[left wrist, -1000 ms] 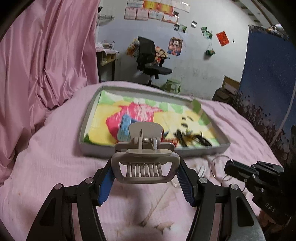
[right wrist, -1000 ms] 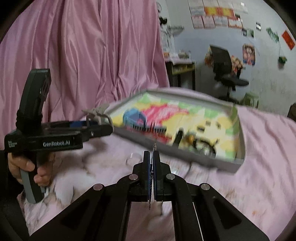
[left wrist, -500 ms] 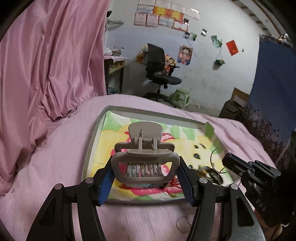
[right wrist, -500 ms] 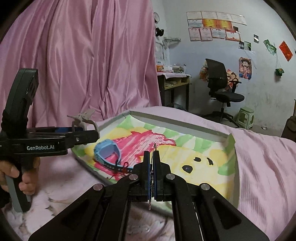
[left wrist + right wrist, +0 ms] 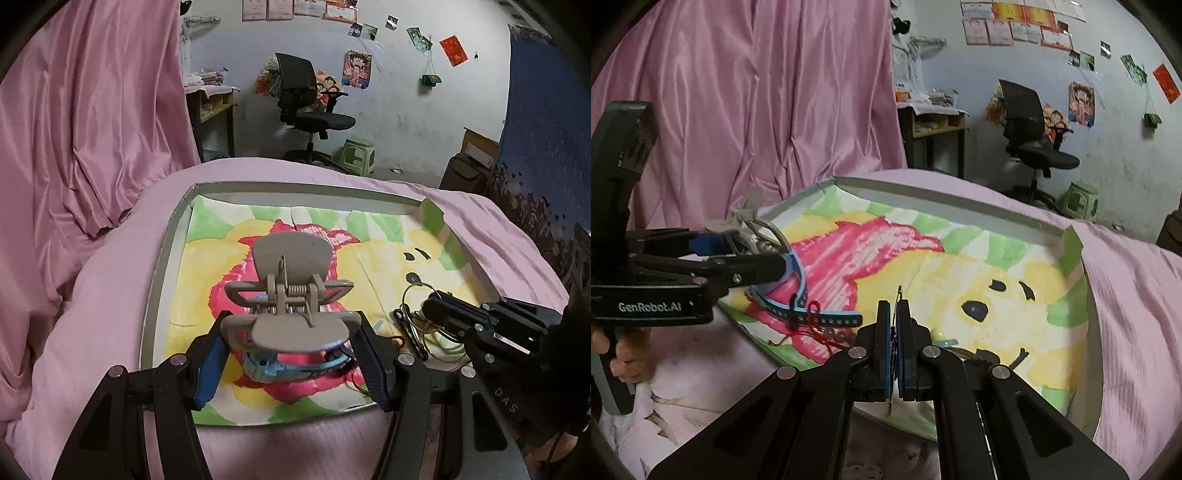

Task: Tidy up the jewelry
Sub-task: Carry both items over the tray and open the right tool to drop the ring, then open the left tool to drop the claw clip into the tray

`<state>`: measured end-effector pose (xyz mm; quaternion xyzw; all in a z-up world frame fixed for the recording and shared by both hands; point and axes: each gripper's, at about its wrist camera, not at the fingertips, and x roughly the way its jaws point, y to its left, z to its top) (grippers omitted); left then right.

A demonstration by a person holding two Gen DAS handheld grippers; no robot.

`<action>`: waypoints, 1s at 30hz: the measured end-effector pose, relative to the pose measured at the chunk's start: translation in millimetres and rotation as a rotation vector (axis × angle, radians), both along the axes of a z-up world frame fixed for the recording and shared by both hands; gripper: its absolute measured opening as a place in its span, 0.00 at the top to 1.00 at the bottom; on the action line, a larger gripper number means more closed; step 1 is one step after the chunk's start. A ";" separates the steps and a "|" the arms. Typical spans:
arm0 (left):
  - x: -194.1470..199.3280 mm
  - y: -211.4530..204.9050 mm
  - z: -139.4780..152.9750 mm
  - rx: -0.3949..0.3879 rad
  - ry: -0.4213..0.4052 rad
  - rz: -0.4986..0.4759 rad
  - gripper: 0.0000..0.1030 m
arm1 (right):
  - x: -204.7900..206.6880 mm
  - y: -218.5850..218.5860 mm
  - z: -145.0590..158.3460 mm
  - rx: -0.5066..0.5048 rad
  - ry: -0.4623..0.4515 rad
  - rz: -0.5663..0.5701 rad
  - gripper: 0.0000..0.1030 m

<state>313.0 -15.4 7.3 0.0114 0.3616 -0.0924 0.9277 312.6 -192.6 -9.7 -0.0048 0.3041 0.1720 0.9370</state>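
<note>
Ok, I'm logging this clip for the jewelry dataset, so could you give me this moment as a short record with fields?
left gripper: shut on a beige hair claw clip, held above the tray
right gripper: shut on a thin metal ring, over the tray
tray: grey rim, colourful drawn liner, resting on pink bedding
in tray: blue strap, red string
person: hand on the left gripper's handle

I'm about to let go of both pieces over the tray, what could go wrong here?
The hair claw in the left gripper hangs right over the blue strap and red thread; dropped there, it may snag them. The thin ring pinched by the right gripper could tangle with the wire rings below.
</note>
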 end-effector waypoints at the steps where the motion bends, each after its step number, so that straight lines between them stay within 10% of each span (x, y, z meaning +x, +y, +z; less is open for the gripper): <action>1: 0.6 0.3 0.3 -0.003 -0.003 0.000 0.41 | 0.1 -1.4 -0.6 0.001 0.004 -0.004 0.97; 17: 22.1 2.9 -15.7 -0.043 0.068 -0.011 0.41 | 7.2 -8.0 -11.4 -0.003 0.060 -0.051 0.95; 30: -5.0 9.7 1.3 -0.078 0.002 0.004 0.24 | -17.0 -27.1 9.0 0.045 -0.027 -0.120 0.56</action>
